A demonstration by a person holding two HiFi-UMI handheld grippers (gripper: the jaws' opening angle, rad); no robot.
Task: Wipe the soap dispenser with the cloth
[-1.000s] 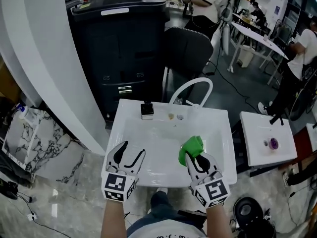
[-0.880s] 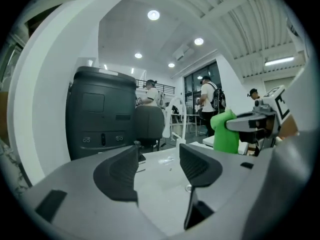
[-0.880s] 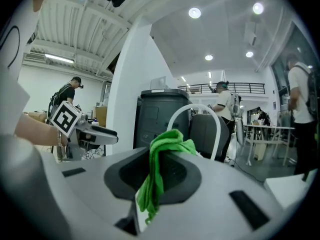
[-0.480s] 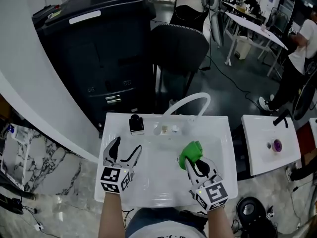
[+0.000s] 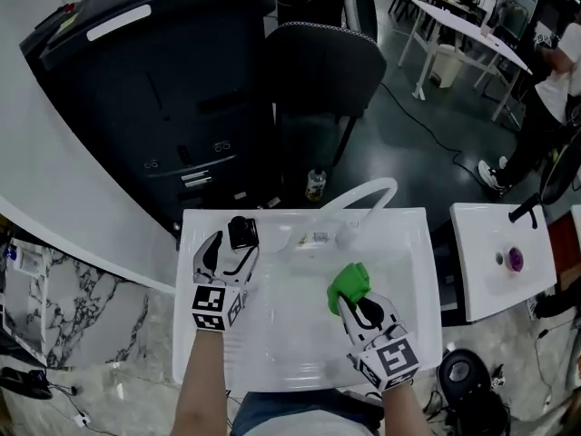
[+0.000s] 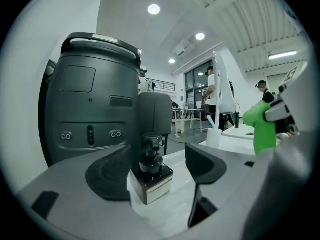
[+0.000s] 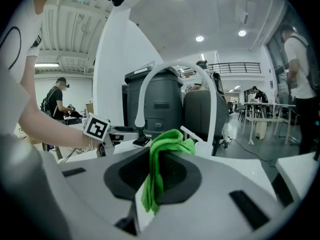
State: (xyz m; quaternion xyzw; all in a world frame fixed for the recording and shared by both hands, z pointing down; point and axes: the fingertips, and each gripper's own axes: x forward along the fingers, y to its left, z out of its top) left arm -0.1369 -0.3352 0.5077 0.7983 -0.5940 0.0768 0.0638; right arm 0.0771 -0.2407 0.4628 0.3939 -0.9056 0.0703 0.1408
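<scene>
Left gripper view: dark, square-bodied soap dispenser [image 6: 151, 176] upright on the back rim of the white sink [image 5: 186, 243], between the jaws of the left gripper [image 5: 229, 247], spread wide, just opened further, pads not yet pressing. Right gripper [image 5: 361, 305] clamped on a bunched green cloth [image 7: 161, 156], near, not touching. Best approach, likely: close gently on the body below the pump, keep it upright, then sweep the cloth across.

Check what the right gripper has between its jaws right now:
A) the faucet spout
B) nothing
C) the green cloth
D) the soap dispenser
C: the right gripper is shut on the green cloth, which hangs between its pads, while the soap dispenser stands apart on the sink rim.
</scene>
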